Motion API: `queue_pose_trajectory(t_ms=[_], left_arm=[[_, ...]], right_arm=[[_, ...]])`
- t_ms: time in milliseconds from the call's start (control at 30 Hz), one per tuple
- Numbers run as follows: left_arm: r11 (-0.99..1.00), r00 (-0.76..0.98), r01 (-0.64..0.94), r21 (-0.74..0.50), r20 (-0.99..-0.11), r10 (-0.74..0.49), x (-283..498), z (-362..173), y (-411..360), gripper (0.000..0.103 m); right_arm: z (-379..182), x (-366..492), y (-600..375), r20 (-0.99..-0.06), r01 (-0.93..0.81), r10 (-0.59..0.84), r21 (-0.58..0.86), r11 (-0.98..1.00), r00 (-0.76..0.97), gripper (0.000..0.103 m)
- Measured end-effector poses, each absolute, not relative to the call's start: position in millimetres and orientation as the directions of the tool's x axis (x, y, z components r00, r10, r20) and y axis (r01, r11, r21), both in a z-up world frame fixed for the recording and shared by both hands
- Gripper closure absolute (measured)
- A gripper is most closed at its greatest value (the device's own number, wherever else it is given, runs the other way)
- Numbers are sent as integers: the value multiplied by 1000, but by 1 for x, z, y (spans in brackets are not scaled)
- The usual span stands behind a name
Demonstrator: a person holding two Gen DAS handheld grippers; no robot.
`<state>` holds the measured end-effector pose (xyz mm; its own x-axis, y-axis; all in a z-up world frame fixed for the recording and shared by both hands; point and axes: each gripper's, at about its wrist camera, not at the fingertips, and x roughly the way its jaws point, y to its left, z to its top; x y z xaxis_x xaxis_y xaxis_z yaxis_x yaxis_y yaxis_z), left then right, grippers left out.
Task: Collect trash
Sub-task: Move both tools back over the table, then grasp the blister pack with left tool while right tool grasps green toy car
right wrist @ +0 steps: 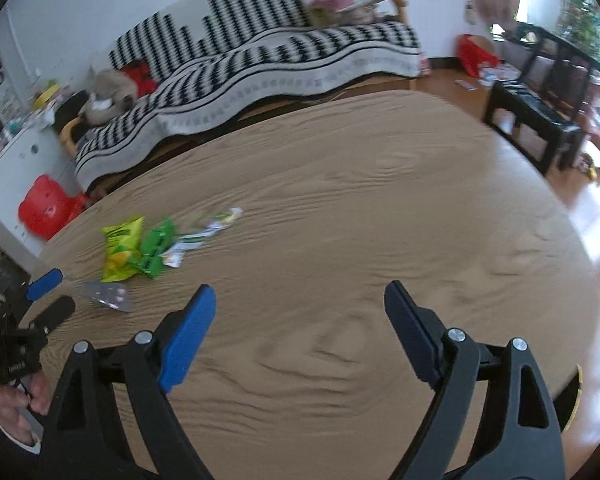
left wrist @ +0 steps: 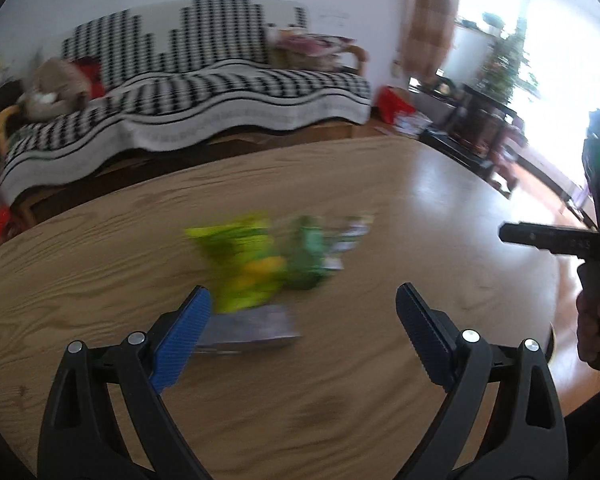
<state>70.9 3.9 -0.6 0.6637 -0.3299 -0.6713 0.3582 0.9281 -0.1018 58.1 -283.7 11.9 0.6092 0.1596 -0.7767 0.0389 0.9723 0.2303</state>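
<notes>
Crinkly foil and plastic wrappers (right wrist: 148, 252) are lying bunched on the wooden desk (right wrist: 340, 220), likely light, thin and slippery, inviting a pinch at a raised edge, while the left claw (left wrist: 304, 300) is hovering spread just before them and the right claw (right wrist: 300, 300) is hanging spread well apart.

Yellow-green wrapper (right wrist: 122, 254): print too blurred to read.
Silver wrapper (right wrist: 107, 295): no legible text.
White wrappers (right wrist: 204, 232): markings too small to read.
Red stool (right wrist: 46, 206): no readable label.
</notes>
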Motion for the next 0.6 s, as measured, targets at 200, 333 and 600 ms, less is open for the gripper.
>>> queue_pose_trajectory(t_ms=[200,333,600], left_arm=[[917,628,361,-169,-683,-373,116,-22,54,10],[882,557,410,-231,-702,-443,132,-45,63,10],[786,421,571,-237,-737,-529,126,-69,44,10]], right_arm=[[-4,85,-233,-794,-38,202,221,975,573,19],[-14,98,-216,-805,-56,214,220,974,553,19],[-27,118,-204,-816,-72,229,226,971,531,19]])
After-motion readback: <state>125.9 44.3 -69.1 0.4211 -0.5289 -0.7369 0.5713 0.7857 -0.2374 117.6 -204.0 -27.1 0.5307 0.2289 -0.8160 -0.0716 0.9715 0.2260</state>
